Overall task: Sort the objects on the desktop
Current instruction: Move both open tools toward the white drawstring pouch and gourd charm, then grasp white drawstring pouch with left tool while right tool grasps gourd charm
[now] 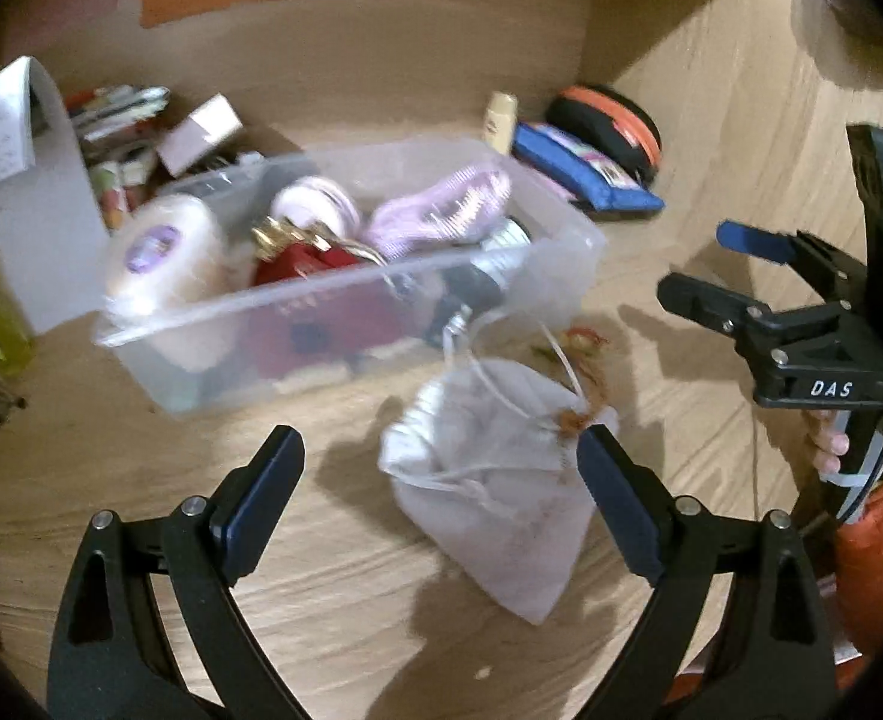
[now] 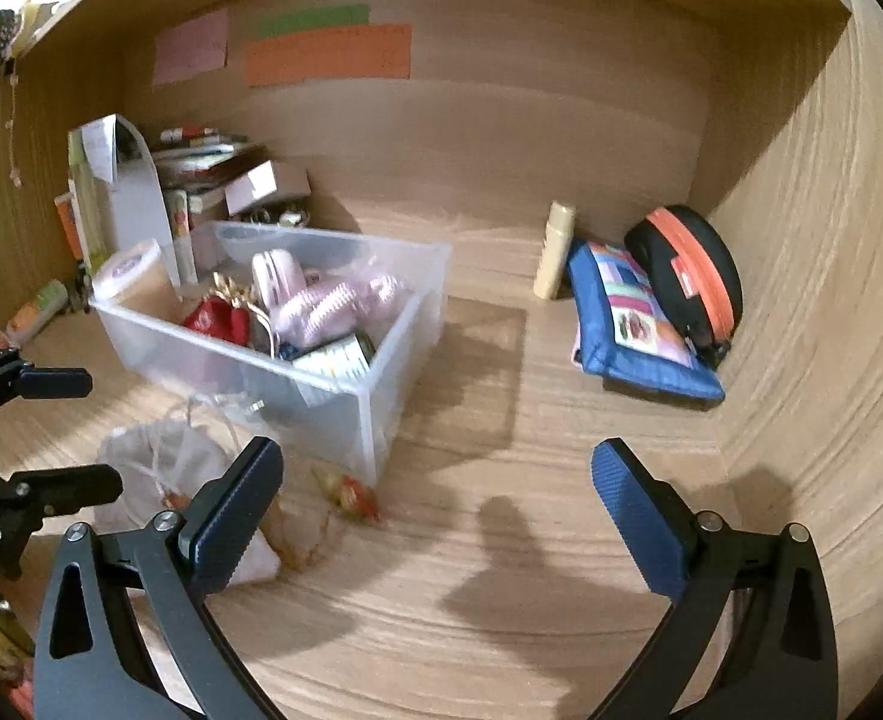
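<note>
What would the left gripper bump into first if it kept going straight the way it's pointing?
Most likely the white drawstring pouch. It lies on the wooden desk just ahead of the open left gripper, closer to its right finger. The clear plastic box sits further back. Depth is hard to judge here.

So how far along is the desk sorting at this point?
Partly done: the clear plastic bin already holds several items. Nothing is gripped; the left gripper is open around the white drawstring pouch, and the right gripper is open. The blue zip pouch and black-and-orange case remain outside.
</note>
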Tool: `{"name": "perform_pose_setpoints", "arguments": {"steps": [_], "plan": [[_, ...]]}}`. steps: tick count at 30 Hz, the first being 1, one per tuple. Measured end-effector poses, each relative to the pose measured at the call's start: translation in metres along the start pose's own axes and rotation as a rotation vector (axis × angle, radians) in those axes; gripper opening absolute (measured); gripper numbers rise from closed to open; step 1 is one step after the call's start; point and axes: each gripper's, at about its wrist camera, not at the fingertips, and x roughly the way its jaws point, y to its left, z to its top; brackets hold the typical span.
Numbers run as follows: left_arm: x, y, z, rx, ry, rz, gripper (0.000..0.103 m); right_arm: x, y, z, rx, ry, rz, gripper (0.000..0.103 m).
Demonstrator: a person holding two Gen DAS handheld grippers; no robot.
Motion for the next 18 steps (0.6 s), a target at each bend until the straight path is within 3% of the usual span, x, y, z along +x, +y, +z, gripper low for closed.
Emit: {"name": "perform_pose_setpoints", "arguments": {"steps": [9,18], "plan": [[0.035,-0.024,-0.006,0.021,0.110,-0.045,0.093,0.012,-0.009,-0.013,0.002,0.047,0.006,0.103],[0.057,-0.036,-0.002,0.062,0.160,0.000,0.095,0.032,-0.006,-0.019,-0.002,0.109,0.070,0.103]]}}
